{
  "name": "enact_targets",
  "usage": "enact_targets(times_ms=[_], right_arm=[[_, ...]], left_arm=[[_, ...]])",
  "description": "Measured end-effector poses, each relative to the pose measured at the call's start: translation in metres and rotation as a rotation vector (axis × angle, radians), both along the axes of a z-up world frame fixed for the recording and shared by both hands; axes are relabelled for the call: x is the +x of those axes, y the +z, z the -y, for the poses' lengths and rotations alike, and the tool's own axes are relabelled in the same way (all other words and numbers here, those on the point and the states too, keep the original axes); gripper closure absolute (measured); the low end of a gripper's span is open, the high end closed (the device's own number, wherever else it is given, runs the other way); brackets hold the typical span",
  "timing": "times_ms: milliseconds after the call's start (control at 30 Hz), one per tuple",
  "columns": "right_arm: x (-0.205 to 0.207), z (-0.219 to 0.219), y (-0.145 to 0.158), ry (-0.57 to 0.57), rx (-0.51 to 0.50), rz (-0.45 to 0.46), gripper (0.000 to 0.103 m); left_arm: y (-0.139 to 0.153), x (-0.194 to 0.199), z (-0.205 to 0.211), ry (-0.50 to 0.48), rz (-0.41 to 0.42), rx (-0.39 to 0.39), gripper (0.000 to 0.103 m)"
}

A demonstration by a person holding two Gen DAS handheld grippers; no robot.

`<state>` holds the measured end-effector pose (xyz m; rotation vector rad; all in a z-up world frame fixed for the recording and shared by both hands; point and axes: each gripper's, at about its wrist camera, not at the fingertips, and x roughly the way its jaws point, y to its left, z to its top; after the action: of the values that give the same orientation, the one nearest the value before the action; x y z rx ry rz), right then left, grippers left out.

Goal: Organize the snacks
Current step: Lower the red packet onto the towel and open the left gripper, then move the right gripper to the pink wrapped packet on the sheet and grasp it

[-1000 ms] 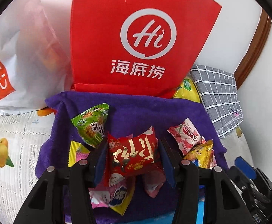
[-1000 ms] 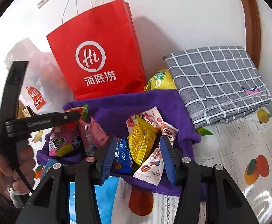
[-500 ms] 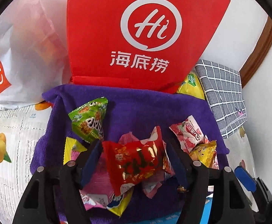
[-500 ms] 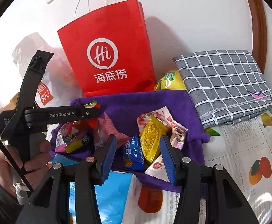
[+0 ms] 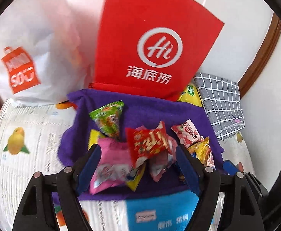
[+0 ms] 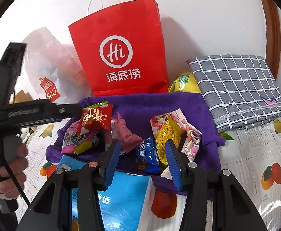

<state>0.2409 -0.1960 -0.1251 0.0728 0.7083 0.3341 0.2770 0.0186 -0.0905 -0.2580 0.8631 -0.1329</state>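
Observation:
Several snack packets lie in a pile on a purple towel (image 5: 152, 113). My left gripper (image 5: 138, 154) is open; a red packet (image 5: 149, 144) sits loose between its fingers, on top of a pink packet (image 5: 111, 163). A green packet (image 5: 108, 119) lies beyond. In the right wrist view the left gripper (image 6: 76, 109) is next to the red packet (image 6: 95, 119). My right gripper (image 6: 143, 152) is open and empty, hovering over a blue packet (image 6: 147, 157) and a yellow packet (image 6: 167, 132).
A red paper bag (image 6: 121, 55) stands against the wall behind the towel, a white plastic bag (image 5: 30, 57) to its left. A folded grey checked cloth (image 6: 236, 86) lies at right. A blue tissue box (image 6: 125, 198) sits at the near edge. The tablecloth has a fruit print.
My left gripper opened and let go of the red packet, which dropped onto the pile. The gripper drew back and left. The right gripper drew back slightly.

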Motion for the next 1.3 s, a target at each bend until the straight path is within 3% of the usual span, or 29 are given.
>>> enact_targets(times_ms=[167, 400, 600, 933, 1300], right_arm=[[-0.005, -0.003, 0.006, 0.019, -0.002, 0.009, 0.055], [-0.036, -0.009, 0.016, 0.070, 0.030, -0.012, 0.055], [-0.084, -0.016, 0.019, 0.078, -0.023, -0.012, 0.055], [-0.146, -0.016, -0.004, 0.050, -0.006, -0.104, 0.055], [-0.167, -0.014, -0.018, 0.014, 0.023, -0.185, 0.055]], left_arm=[[0.002, -0.030, -0.016, 0.017, 0.003, -0.010, 0.025], [-0.001, -0.077, -0.034, 0.034, 0.006, 0.046, 0.025], [-0.017, -0.106, -0.046, 0.039, -0.007, -0.009, 0.025], [-0.035, -0.143, -0.053, 0.028, -0.010, -0.025, 0.025], [-0.048, -0.174, -0.063, 0.041, -0.005, -0.049, 0.025]])
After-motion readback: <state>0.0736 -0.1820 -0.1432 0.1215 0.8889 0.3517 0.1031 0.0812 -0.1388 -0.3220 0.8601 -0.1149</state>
